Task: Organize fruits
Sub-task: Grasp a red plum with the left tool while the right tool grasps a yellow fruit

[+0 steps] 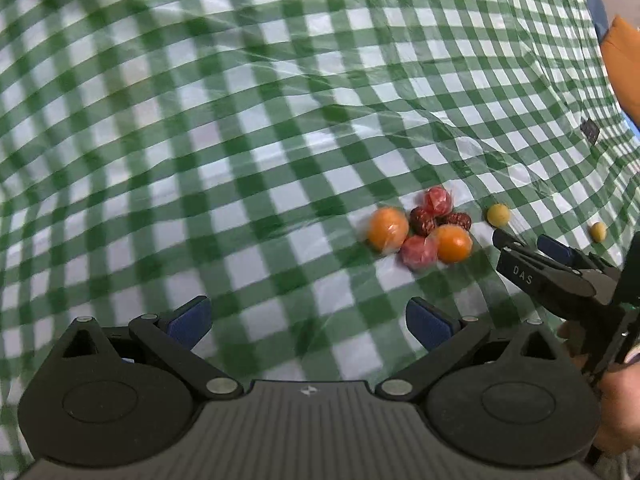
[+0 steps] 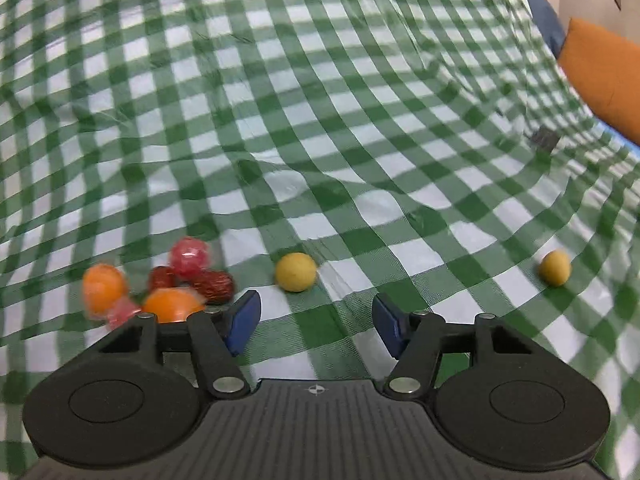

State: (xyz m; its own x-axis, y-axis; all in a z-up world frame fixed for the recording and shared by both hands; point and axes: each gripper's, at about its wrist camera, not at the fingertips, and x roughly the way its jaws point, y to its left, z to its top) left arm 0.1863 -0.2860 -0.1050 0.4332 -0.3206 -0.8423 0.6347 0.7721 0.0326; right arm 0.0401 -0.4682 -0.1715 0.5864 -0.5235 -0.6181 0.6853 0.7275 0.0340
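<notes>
A cluster of small fruits lies on the green checked cloth (image 1: 240,128): two oranges (image 1: 387,229) (image 1: 453,243), two wrapped red fruits (image 1: 437,200) (image 1: 418,252) and two dark red dates (image 1: 423,220). Two yellow round fruits (image 1: 498,215) (image 1: 598,232) sit to the right of it. My left gripper (image 1: 308,320) is open and empty, short of the cluster. My right gripper (image 2: 316,322) is open with nothing between its pads, just below the nearer yellow fruit (image 2: 296,272); the cluster (image 2: 172,304) is at its left finger. The other yellow fruit (image 2: 554,267) lies far right.
An orange cushion (image 2: 604,76) and a blue object (image 2: 544,12) lie beyond the cloth's right edge. A small dark tag (image 2: 545,137) sits on the cloth near that edge. A hand (image 1: 616,412) holds the right gripper's handle. The cloth is wrinkled.
</notes>
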